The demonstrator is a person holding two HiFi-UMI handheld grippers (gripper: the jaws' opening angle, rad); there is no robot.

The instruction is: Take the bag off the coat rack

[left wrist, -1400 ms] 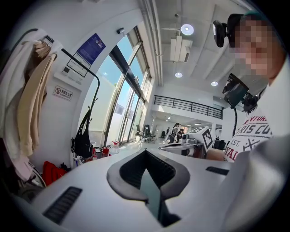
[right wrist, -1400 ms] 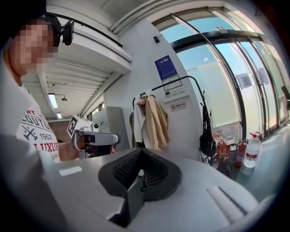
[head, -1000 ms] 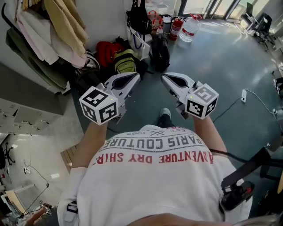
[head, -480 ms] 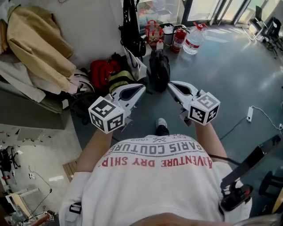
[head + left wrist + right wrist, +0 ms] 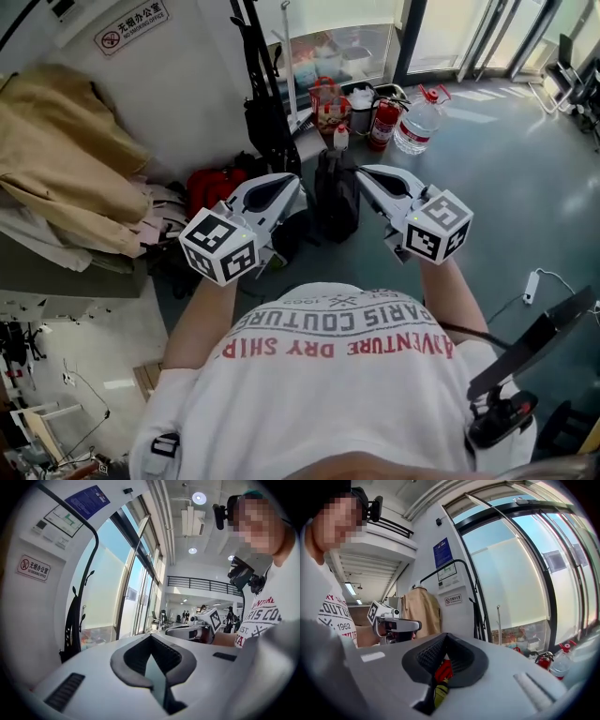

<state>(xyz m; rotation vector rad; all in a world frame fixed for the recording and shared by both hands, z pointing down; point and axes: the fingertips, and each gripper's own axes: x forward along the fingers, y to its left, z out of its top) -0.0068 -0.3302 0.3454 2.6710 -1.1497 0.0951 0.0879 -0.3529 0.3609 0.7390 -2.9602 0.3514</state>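
Left hand-held gripper (image 5: 284,186): your jaws are together, empty, near the coat rack (image 5: 251,47)
Right hand-held gripper (image 5: 371,177): same, together, empty
Bag (image 5: 265,127): black, hanging on that rack

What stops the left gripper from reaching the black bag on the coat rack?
Probably nothing: yes, the way from left gripper to black bag on the coat rack looks free. Its jaws are shut, though, and must open first.

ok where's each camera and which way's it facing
Head view: on the head, steeply down at floor bags; shows shirt, forearms, left hand-held gripper, right hand-held gripper.
Left gripper view: along its shut jaws, toward windows; shows right one.
Right gripper view: along its shut jaws, toward tan coat; shows left one.
All share the coat rack.
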